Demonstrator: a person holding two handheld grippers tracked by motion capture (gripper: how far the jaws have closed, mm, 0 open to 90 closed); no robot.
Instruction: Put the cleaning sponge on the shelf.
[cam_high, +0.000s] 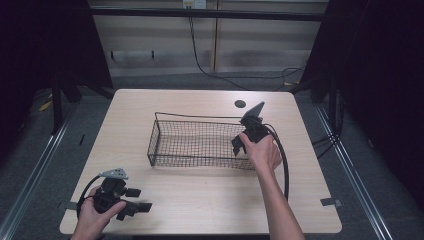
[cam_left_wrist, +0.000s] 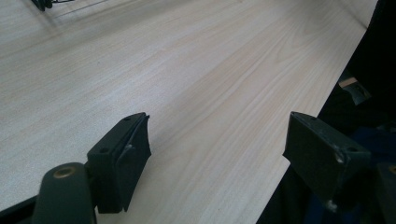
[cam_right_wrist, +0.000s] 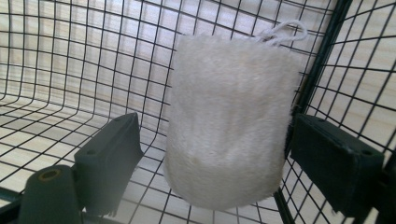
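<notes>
A black wire basket (cam_high: 195, 118) stands in the middle of the light wooden table (cam_high: 210, 195). My right gripper (cam_high: 239, 145) reaches into the basket's right end. In the right gripper view a white fluffy cloth (cam_right_wrist: 229, 121) with a string loop on top leans upright against the basket's mesh corner (cam_right_wrist: 317, 70). My right gripper (cam_right_wrist: 215, 158) is open, one jaw on each side of the cloth, both a little apart from it. My left gripper (cam_high: 142, 199) rests near the table's front left corner. There it stands open (cam_left_wrist: 217, 154) over bare wood, holding nothing.
A round cable hole (cam_high: 240, 104) lies behind the basket. The table's front edge (cam_left_wrist: 299, 140) runs just under my left gripper's right jaw. A piece of grey tape (cam_high: 330, 202) sits at the front right edge. Dark frame posts stand on both sides.
</notes>
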